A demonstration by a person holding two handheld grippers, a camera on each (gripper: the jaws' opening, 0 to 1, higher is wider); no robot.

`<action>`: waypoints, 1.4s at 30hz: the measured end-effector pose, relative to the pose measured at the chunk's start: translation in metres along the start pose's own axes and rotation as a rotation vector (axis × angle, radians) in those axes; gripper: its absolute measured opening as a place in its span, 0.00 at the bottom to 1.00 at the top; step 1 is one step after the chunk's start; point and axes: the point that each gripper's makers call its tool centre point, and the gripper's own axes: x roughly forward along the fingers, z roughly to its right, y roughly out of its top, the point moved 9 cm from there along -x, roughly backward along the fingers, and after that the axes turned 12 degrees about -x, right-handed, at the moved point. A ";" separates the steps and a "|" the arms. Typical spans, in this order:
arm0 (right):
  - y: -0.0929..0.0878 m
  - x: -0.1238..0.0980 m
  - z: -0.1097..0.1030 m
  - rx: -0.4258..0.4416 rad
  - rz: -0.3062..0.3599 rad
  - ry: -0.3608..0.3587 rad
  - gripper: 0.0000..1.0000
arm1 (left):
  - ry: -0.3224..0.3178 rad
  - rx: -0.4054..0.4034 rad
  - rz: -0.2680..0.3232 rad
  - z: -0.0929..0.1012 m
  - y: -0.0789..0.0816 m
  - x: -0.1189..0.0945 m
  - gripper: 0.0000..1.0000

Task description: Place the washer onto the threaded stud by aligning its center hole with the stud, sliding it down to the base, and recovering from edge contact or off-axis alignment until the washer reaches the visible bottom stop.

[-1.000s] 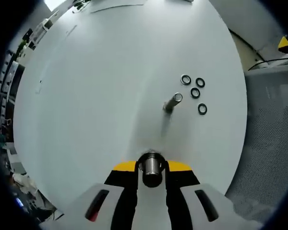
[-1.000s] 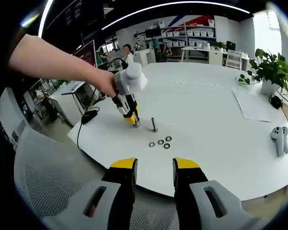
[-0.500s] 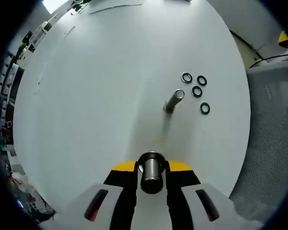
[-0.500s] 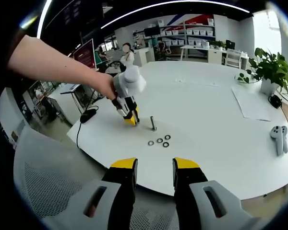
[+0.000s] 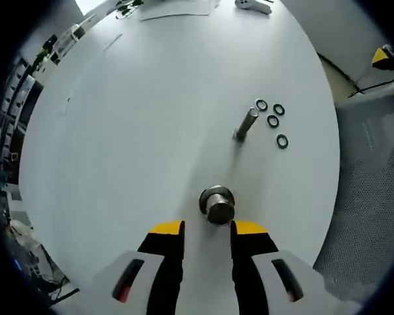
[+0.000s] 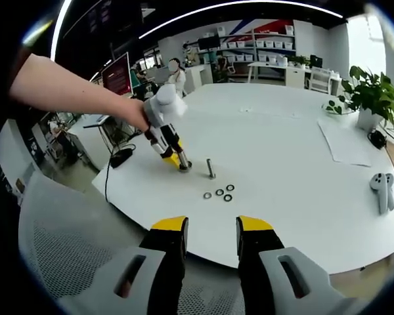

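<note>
A thin upright threaded stud [image 5: 245, 125] [image 6: 211, 169] stands on the white round table [image 5: 131, 131]. Several black washers [image 5: 273, 121] [image 6: 218, 193] lie flat just beside it. A short metal cylinder with a wider collar [image 5: 217, 205] [image 6: 184, 167] stands on the table just past my left gripper's [image 5: 207, 230] yellow tips. The jaws are open and nothing sits between them. In the right gripper view a hand holds that left gripper [image 6: 177, 159], tilted down at the cylinder. My right gripper [image 6: 212, 230] hovers open and empty off the table's near edge, well short of the stud.
A grey mesh chair [image 6: 65, 262] [image 5: 371, 197] sits by the table's edge under my right gripper. A white controller [image 6: 381, 187], a paper sheet [image 6: 345, 141] and a potted plant [image 6: 371, 98] occupy the table's far right. Desks and shelves stand behind.
The metal cylinder was between my left jaws; now it stands on the table ahead of the tips and the left gripper has drawn back. The right gripper has stayed still.
</note>
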 end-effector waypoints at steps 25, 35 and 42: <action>-0.002 0.001 0.001 -0.007 -0.020 -0.009 0.32 | 0.046 -0.064 -0.032 -0.051 -0.026 0.021 0.26; -0.002 0.001 0.001 -0.010 -0.023 -0.009 0.32 | 0.025 -0.072 -0.033 -0.052 -0.026 0.022 0.24; -0.003 0.001 0.001 -0.012 -0.027 -0.009 0.32 | 0.032 -0.125 -0.019 -0.052 -0.027 0.023 0.21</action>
